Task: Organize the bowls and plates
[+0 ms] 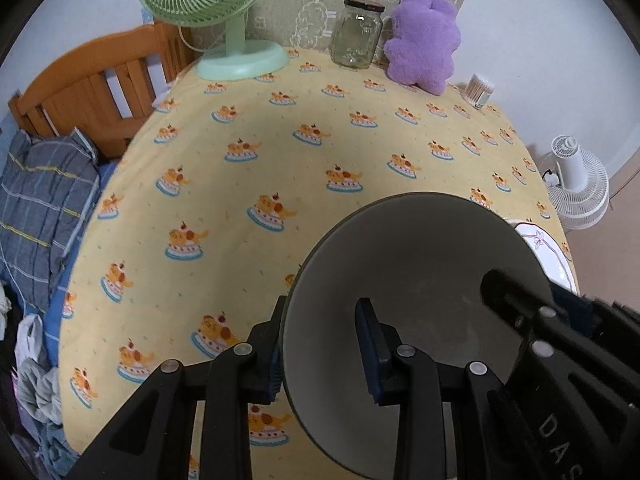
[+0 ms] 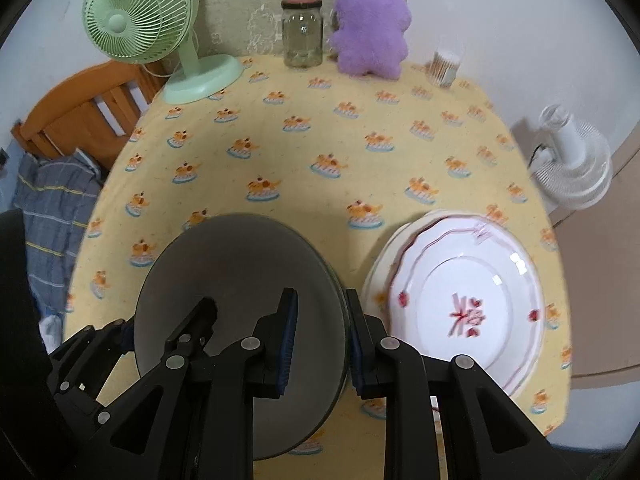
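Both tongs straddled one grey bowl (image 2: 236, 280): left gripper (image 1: 320, 356) on its left rim, right gripper (image 2: 320, 344) on its right, seemingly pinching. It hung near, left of the stacked plates (image 2: 468, 308). Judged mid-carry; next, lowering it level.

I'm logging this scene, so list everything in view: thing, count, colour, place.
bowl: 1, grey, near table edge, both grippers on its rim
plates: stack, white with red pattern, right of bowl
tablecloth: 1, yellow, cake print
desk fan: 1, green, far left
glass jar: 1, clear, far edge
plush toy: 1, purple, beside jar
cotton swabs: 1 container, far right
floor fan: 1, white, off table
headboard: wooden, left
left gripper: black
right gripper: black
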